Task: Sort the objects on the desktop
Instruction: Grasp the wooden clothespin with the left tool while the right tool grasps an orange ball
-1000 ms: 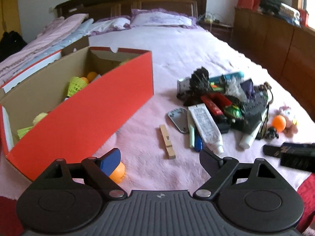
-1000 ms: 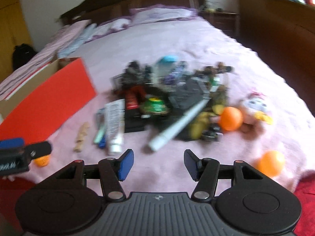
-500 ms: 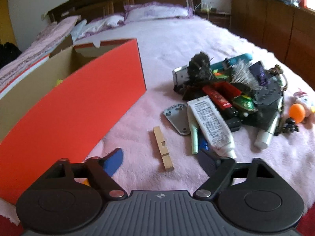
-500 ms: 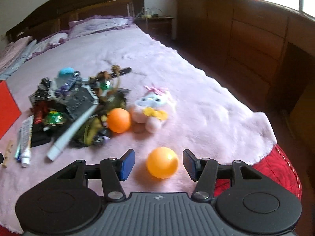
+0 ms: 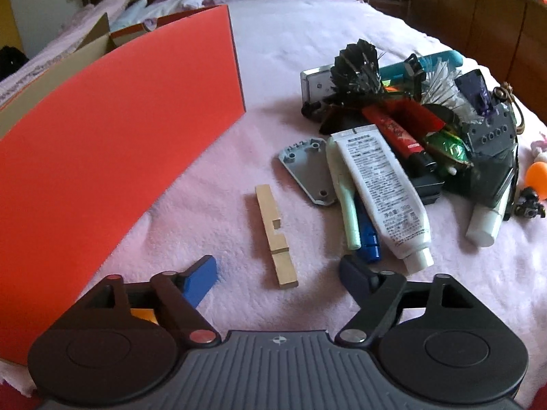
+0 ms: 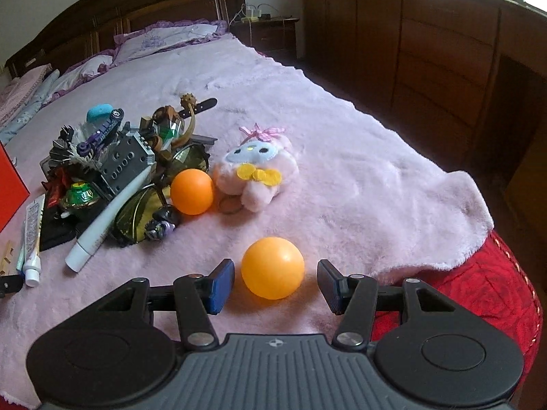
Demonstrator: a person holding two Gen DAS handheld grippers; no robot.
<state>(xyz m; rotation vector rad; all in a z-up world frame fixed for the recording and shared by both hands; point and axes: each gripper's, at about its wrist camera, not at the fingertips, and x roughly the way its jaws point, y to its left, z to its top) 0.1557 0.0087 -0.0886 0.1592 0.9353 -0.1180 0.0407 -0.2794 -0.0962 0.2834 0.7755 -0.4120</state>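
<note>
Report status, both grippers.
Left gripper open over wooden clip, jaws just reopened. Right gripper open, straddling orange ball, no contact. Nothing in the way.

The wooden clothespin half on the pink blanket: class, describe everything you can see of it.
The wooden clothespin half is one pale, unpainted strip of wood with a square notch and a thin slit cut in one edge. No spring or second half shows. It lies flat on the fuzzy pink blanket, lengthwise away from the camera, between the red box wall and the tubes. Nothing touches it; the open left gripper sits just short of its near end.
</note>
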